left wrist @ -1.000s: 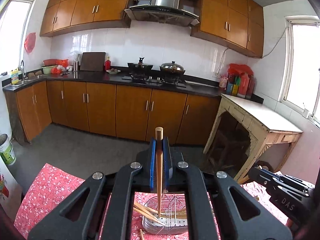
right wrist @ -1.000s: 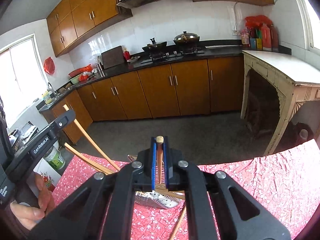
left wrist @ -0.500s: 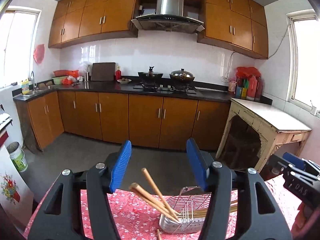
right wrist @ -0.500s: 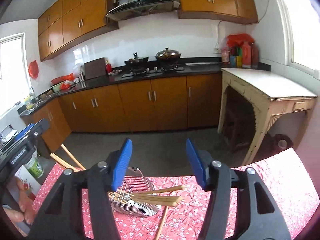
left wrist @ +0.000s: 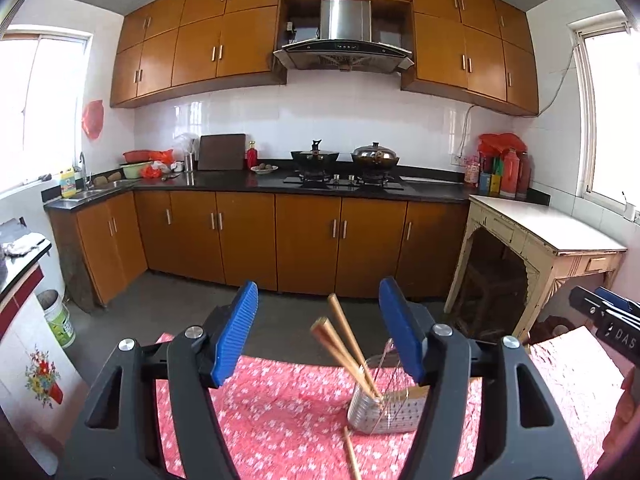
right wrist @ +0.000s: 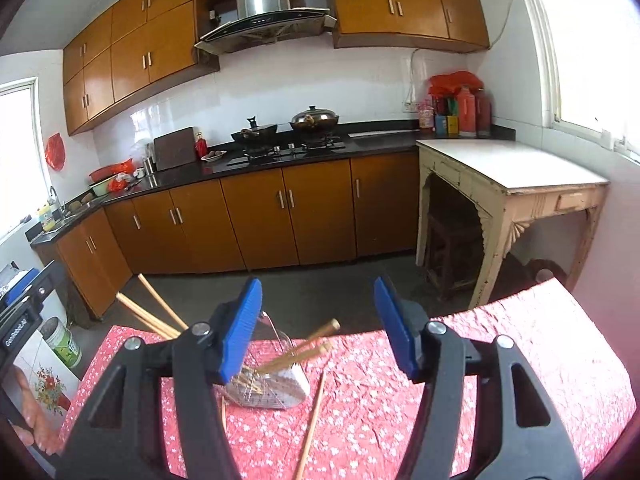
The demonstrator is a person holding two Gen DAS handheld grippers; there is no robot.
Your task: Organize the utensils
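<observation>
The left hand-held gripper has its blue pads apart, and its jaws have just been opening; nothing is pressed between them. Ahead of it and slightly to its right, a metal mesh utensil holder stands on the surface, which is covered by a red floral cloth. Several wooden chopsticks lean out of the holder, their upper ends tilted toward the left pad and showing in the gap between the pads, beyond them and not touched. One more loose chopstick lies flat on the cloth, nearer this hand-held gripper than the holder.

The right hand-held gripper also stands with its pads apart, having just been opening, and grips nothing. The mesh utensil holder sits ahead of it, close to its left pad and partly hidden behind that finger. Two chopsticks stick out of the holder toward the right, crossing the gap between the pads farther out. Other chopsticks angle up and away to the left of the left finger. A loose chopstick lies on the cloth just right of the holder, pointing back toward this hand-held gripper. At the far left edge, the other hand-held gripper's black body and part of a hand are visible.
</observation>
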